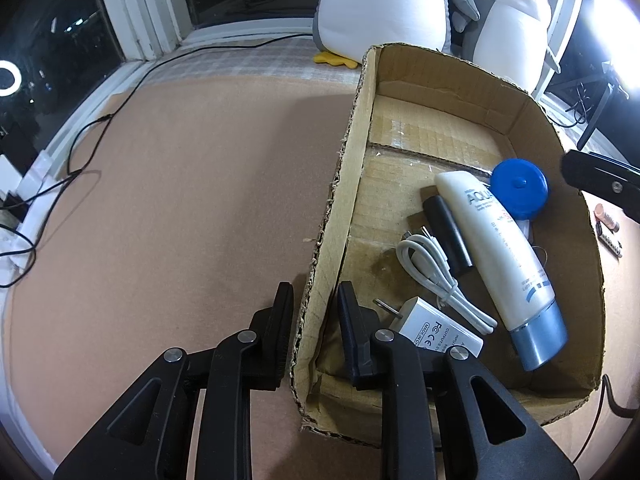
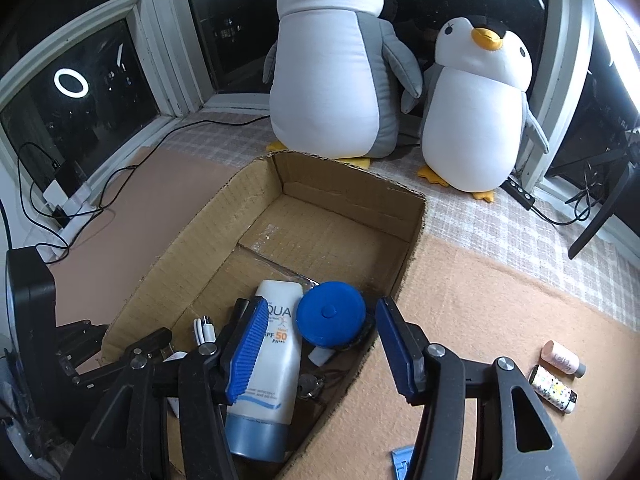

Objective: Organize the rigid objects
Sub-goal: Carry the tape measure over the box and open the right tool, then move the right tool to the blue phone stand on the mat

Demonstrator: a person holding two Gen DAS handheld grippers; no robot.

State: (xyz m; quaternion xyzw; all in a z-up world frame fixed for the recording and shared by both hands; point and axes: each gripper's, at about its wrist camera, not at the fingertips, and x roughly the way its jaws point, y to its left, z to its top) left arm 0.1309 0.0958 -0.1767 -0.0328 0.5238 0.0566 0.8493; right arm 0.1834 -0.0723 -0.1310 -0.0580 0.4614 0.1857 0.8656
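A cardboard box (image 1: 348, 184) (image 2: 192, 248) sits on the brown mat. In it lie a white sunscreen tube (image 1: 500, 256) (image 2: 272, 356), a round blue tape measure (image 1: 519, 188) (image 2: 331, 314), a black cylinder (image 1: 448, 236), a white cable (image 1: 436, 276) and a white charger (image 1: 436, 330). My left gripper (image 1: 314, 300) straddles the box's left wall with its jaws close on either side of it. My right gripper (image 2: 320, 344) is open and empty above the box's right part, over the tape measure. A pink bottle (image 2: 562, 360) and a patterned lighter (image 2: 554, 394) lie on the mat outside the box.
Two plush penguins (image 2: 332, 72) (image 2: 476, 112) stand behind the box at the window. Black cables (image 1: 80, 160) trail at the left edge. A small blue object (image 2: 402, 458) lies on the mat by the right gripper. A black stand (image 2: 600, 216) rises at the right.
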